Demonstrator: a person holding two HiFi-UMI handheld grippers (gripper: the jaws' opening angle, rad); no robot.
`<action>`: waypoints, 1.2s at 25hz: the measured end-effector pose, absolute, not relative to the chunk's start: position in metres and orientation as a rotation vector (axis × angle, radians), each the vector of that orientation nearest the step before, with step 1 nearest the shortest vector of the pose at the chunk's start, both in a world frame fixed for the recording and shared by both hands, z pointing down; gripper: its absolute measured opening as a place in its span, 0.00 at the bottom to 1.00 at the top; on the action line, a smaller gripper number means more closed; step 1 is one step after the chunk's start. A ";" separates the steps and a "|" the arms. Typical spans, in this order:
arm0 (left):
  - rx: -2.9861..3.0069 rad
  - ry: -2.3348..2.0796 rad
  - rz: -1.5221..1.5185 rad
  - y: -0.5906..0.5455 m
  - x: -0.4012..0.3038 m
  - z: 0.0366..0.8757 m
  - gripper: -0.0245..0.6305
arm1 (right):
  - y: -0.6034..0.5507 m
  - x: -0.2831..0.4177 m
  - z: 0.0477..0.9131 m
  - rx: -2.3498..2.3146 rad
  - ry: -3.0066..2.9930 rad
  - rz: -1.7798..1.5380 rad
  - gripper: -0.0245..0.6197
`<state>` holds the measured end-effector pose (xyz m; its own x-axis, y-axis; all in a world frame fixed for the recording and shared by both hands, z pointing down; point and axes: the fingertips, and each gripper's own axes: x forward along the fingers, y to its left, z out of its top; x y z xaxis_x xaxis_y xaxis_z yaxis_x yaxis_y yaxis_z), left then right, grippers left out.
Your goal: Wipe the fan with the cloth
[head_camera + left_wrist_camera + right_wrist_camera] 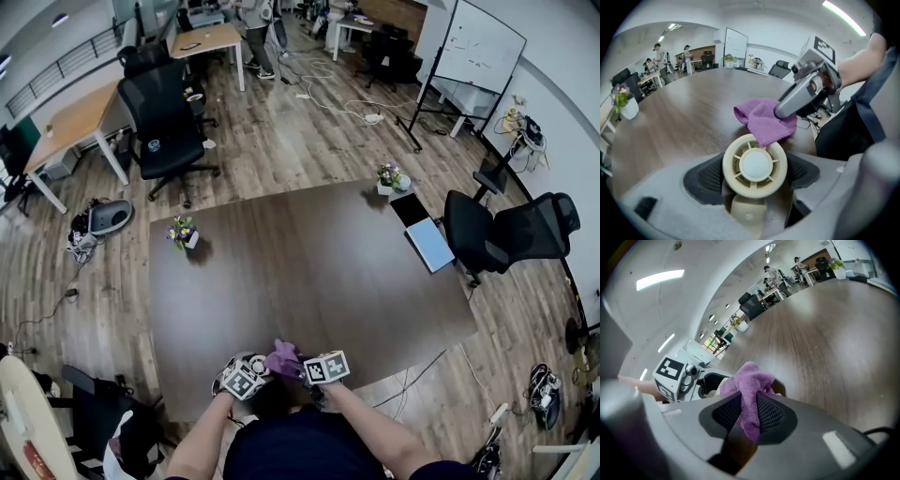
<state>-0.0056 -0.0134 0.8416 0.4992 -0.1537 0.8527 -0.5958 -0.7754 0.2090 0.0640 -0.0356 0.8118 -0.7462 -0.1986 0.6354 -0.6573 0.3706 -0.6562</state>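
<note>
Cream plastic fan (pixel 754 165) sits pinched in the left gripper's (pixel 754 180) wide jaws, at the desk's (pixel 309 272) 6 o'clock edge. The purple cloth (pixel 765 119), clamped in the right gripper's (pixel 749 413) jaws, touches the fan's rim at 1 o'clock. This looks like the wiping step; the next move probably calls for dragging the cloth round the fan's face.

From the head: looking steeply down over the whole surface (pixel 319 272). From left tongs (pixel 754 168): riding close behind own jaws, facing across the surface toward right tongs (pixel 780 111). From right tongs: facing back toward the left. Sharing the cloth (pixel 764 119) across all three.
</note>
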 end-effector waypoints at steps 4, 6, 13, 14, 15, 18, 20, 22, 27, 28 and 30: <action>2.315 -0.671 0.957 -0.021 -0.002 0.808 0.62 | -0.037 0.060 0.787 0.677 -2.328 1.462 0.20; 2.343 -0.683 0.835 -0.022 0.002 0.789 0.62 | -0.032 0.053 0.766 0.610 -2.417 1.497 0.20; 2.390 -0.771 0.586 -0.038 0.001 0.738 0.62 | -0.031 0.034 0.713 0.513 -2.600 1.533 0.20; 2.404 -0.773 0.571 -0.039 0.001 0.731 0.62 | -0.031 0.033 0.705 0.491 -2.623 1.470 0.20; 2.421 -0.772 0.565 -0.039 0.001 0.724 0.62 | -0.031 0.032 0.696 0.472 -2.643 1.368 0.20; 2.476 -0.767 0.575 -0.039 0.002 0.707 0.62 | -0.027 0.024 0.669 0.429 -2.683 0.931 0.20; 2.482 -0.770 0.546 -0.039 0.001 0.693 0.62 | -0.024 0.018 0.647 0.418 -2.696 0.642 0.20; 2.485 -0.767 0.496 -0.038 0.002 0.676 0.62 | -0.021 0.014 0.625 0.410 -2.703 0.366 0.20; 2.585 -0.657 0.418 -0.025 0.011 0.640 0.62 | -0.029 0.008 0.577 0.448 -2.759 0.136 0.20; 2.597 -0.630 0.392 -0.022 0.013 0.634 0.62 | -0.032 0.007 0.570 0.466 -2.768 0.118 0.20; 2.615 -0.598 0.343 -0.017 0.016 0.624 0.62 | -0.035 0.004 0.560 0.481 -2.781 0.080 0.20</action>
